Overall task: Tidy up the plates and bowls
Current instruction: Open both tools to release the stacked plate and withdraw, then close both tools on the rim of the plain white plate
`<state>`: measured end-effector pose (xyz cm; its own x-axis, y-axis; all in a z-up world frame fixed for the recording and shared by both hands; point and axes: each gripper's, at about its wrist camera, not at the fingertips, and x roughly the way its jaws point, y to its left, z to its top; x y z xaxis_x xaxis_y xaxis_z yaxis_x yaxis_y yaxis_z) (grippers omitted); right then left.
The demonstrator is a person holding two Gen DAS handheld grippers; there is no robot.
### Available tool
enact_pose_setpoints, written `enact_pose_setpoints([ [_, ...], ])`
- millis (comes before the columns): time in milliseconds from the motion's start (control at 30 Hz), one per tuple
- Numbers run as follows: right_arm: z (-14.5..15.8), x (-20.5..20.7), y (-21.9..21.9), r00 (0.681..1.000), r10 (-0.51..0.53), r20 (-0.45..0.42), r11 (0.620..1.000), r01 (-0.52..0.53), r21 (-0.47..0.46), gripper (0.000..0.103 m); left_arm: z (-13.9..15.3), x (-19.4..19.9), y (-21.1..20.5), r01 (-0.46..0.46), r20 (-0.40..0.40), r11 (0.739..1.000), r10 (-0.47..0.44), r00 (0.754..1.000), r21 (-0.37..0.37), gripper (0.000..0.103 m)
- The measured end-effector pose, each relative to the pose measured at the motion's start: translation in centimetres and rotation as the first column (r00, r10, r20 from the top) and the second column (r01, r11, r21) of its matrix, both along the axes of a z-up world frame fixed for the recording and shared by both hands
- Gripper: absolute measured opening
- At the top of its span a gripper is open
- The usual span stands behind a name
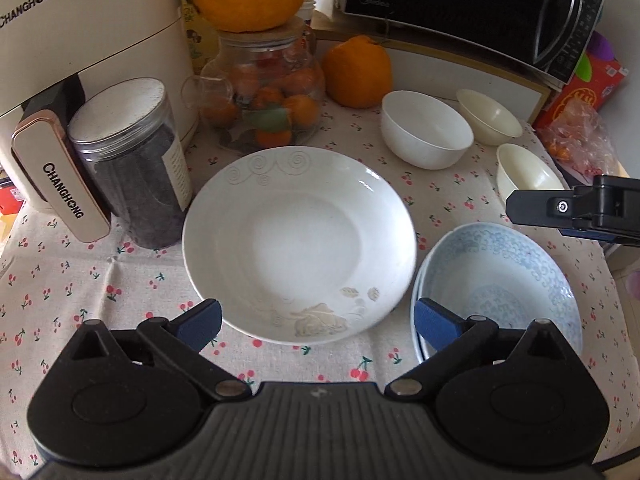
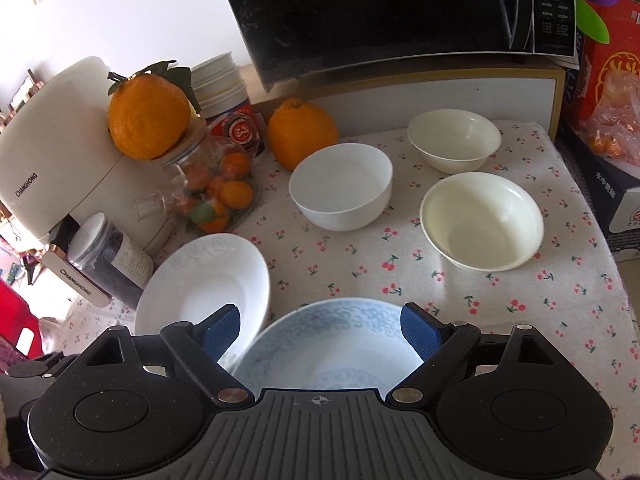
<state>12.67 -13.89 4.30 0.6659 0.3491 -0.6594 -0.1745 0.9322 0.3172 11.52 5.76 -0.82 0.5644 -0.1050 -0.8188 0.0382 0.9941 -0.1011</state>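
A white deep plate point(image 1: 300, 240) lies on the cherry-print cloth, just ahead of my open, empty left gripper point(image 1: 318, 322). Right of it lie stacked blue-patterned plates point(image 1: 500, 280). A white bowl point(image 1: 426, 134) and two cream bowls point(image 1: 490, 116) point(image 1: 528, 172) stand behind. In the right wrist view my right gripper point(image 2: 320, 332) is open and empty above the near rim of the blue plates point(image 2: 328, 344). The white plate point(image 2: 208, 280) is to its left, with the white bowl point(image 2: 340, 186) and cream bowls point(image 2: 454, 140) point(image 2: 482, 226) beyond. The right gripper also shows in the left wrist view point(image 1: 576, 210).
A cream air fryer point(image 1: 80, 60), a dark-filled jar point(image 1: 132, 164), a glass jar of small oranges point(image 1: 264, 96) with a big orange on its lid, and another orange point(image 1: 358, 72) crowd the back left. A microwave point(image 1: 472, 4) stands behind. A red box point(image 2: 612, 68) stands right.
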Motion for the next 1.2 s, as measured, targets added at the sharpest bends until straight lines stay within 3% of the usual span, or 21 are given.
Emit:
enact_pose_setpoints([
  [300, -1.0, 3.1, 1.7, 0.999, 0.047, 0.013, 0.992, -0.048, 0.119, 0.090, -0.9, 1.1, 2.2, -0.072, 0.003, 0.997, 0.072, 0.997, -0.035, 0.102],
  [567, -2.5, 5.1, 3.7, 0.996, 0.094, -0.006, 0.972, -0.091, 0.216, 0.089, -1.8, 2.0, 3.4, -0.108, -0.023, 0.991, 0.107, 0.994, -0.081, 0.091],
  [833, -3.4, 6.2, 4.1, 1.000, 0.028, -0.008, 0.968, -0.026, 0.248, 0.089, -2.3, 2.2, 4.4, -0.138, -0.029, 0.986, 0.136, 0.990, -0.097, 0.074],
  [967, -4.0, 6.6, 4.3, 1.000, 0.009, -0.017, 0.969, -0.005, 0.246, 0.075, -2.4, 2.3, 5.2, -0.160, -0.037, 0.982, 0.157, 0.987, -0.102, 0.060],
  [1200, -4.7, 7.0, 5.2, 0.999, 0.004, -0.038, 0.976, 0.004, 0.217, 0.049, -2.5, 2.1, 5.8, -0.178, -0.048, 0.980, 0.174, 0.984, -0.093, 0.044],
])
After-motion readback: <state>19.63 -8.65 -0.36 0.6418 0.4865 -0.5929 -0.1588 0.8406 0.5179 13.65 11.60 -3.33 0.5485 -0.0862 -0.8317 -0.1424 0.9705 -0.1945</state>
